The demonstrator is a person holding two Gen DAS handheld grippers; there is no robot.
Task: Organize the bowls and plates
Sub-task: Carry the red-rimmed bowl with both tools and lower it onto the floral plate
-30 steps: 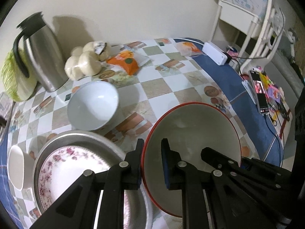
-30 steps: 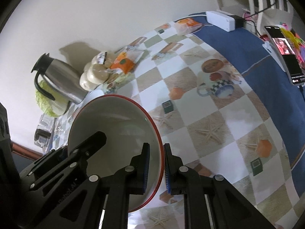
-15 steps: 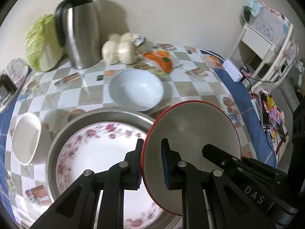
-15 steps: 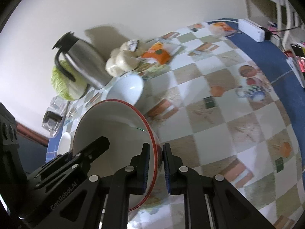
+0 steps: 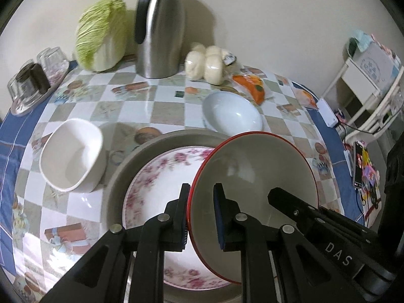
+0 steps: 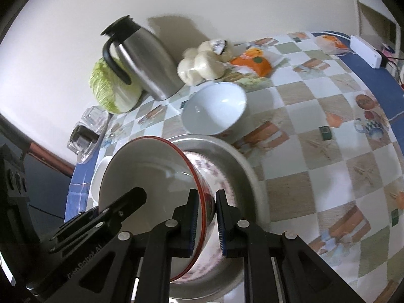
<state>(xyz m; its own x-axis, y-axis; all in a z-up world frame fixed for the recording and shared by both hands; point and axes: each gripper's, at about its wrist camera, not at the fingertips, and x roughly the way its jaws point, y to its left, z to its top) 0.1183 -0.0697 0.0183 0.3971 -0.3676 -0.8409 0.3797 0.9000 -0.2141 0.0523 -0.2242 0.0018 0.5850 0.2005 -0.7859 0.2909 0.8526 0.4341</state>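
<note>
While gripped, the bowl (image 5: 255, 176) shows cream (red-rimmed).

Legible marking "DAS" in white letters on the black arm of the right tool (image 5: 277, 197), seen from the left wrist. From the right wrist, "GenRobot.AI" reads on the left tool (image 6: 131, 197); partly shadowed.

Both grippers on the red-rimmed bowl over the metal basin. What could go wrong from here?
1. The left gripper and right gripper each pinch only the thin rim of the red-rimmed bowl; uneven hand motion may twist it loose.
2. It hangs tilted over the floral plate in the metal basin; a hard drop could chip either.
3. The blue-white bowl sits close by the basin; a wide swing might clip it.
</note>
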